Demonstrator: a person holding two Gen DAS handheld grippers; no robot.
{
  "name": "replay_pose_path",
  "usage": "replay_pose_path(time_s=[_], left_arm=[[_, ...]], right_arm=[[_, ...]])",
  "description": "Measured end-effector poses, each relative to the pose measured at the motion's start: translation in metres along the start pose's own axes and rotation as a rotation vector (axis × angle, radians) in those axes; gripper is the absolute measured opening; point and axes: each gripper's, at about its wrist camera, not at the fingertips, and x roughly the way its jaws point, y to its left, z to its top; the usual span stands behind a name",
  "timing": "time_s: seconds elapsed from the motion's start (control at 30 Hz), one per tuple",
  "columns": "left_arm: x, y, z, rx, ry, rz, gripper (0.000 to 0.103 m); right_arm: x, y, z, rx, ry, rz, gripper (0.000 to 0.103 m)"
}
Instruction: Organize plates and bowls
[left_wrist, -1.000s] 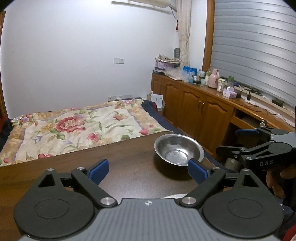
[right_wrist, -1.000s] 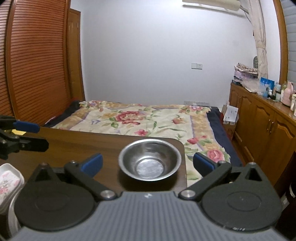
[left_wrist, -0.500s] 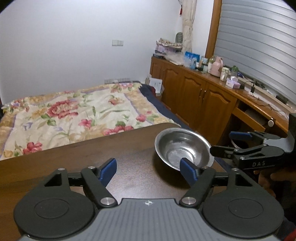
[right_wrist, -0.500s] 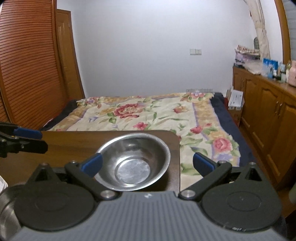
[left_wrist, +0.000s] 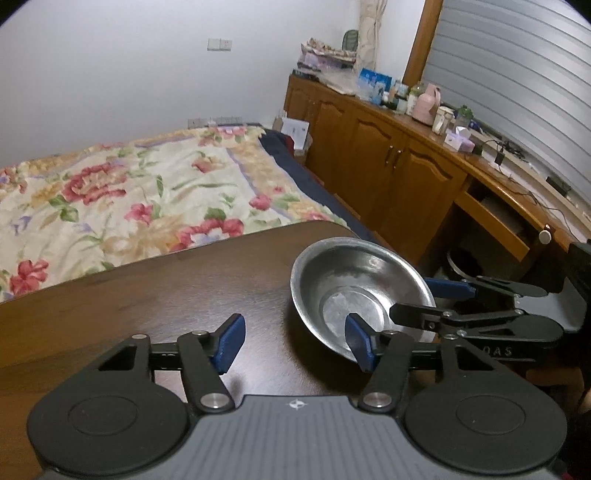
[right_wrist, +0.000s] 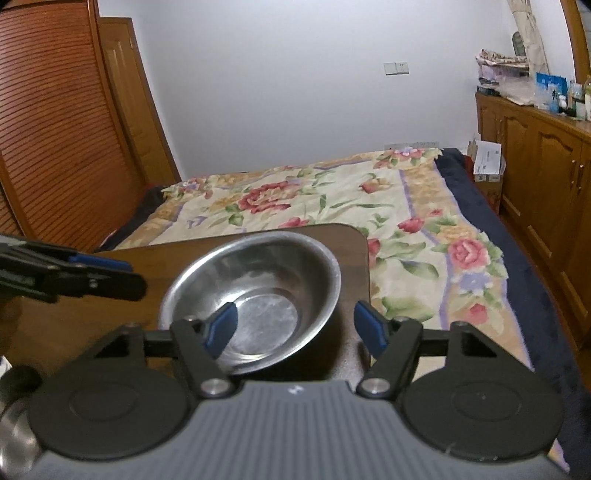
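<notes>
The bowl (right_wrist: 255, 295) is bare steel, empty, and sits upright on the desk (left_wrist: 147, 295) near its far right corner. My right tongs (right_wrist: 295, 328) are spread wide around its near right rim: the left pad (right_wrist: 221, 328) sits inside the bowl, over the base, and the right pad (right_wrist: 369, 328) stands outside the wall. I cannot tell whether either pad touches the metal. From my left camera the same bowl (left_wrist: 360, 291) shows the right tongs (left_wrist: 424, 299) reaching in from the right, one finger over the rim and one behind the bowl.

My left tongs (left_wrist: 293, 343) are wide open too and hold nothing. Their right pad (left_wrist: 358, 343) overlaps the bowl's near edge in view; the left pad (left_wrist: 229, 341) is over bare desk.

At the lower left of the right camera there is a second steel rim (right_wrist: 14, 424), mostly hidden. Beyond the desk lies a bed (right_wrist: 332, 199) with a floral cover, and wooden cabinets (left_wrist: 388, 162) run along the right wall.
</notes>
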Motion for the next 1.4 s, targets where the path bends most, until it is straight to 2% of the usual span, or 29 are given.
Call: replay_pose_path(time_s=[0.13,0.3,0.53,0.63,0.67,0.73,0.77,0.87,0.97,1.4], left_arm=[[0.016,0.005,0.006,-0.035,0.051,-0.026,0.057],[0.028,0.01,0.011,-0.076,0.077,-0.045,0.051],[0.039,0.015,0.014,-0.126,0.106,-0.066,0.04],[0.041,0.014,0.014,-0.124,0.122,-0.093,0.038],[0.041,0.013,0.014,-0.121,0.125,-0.1,0.035],[0.041,0.012,0.013,-0.119,0.129,-0.107,0.021],[0.041,0.012,0.012,-0.121,0.129,-0.111,0.018],[0.035,0.009,0.012,-0.11,0.121,-0.1,0.018],[0.026,0.007,0.012,-0.1,0.102,-0.105,0.017],[-0.014,-0.006,0.015,-0.066,0.035,-0.115,0.019]], right_arm=[[0.002,-0.002,0.0,0.013,0.005,0.018,0.069],[0.006,-0.001,-0.001,0.01,0.012,0.026,0.068],[0.009,-0.002,0.0,0.018,0.014,0.034,0.062],[0.01,-0.002,-0.001,0.012,0.019,0.034,0.06],[0.01,-0.001,-0.001,0.005,0.02,0.035,0.056],[0.009,-0.001,-0.001,0.005,0.024,0.037,0.05],[0.009,-0.001,-0.002,0.01,0.028,0.043,0.043],[0.01,-0.001,-0.002,0.014,0.04,0.035,0.034],[0.007,-0.002,0.0,0.027,0.038,0.038,0.029],[-0.023,0.012,0.017,-0.014,-0.01,0.03,0.028]])
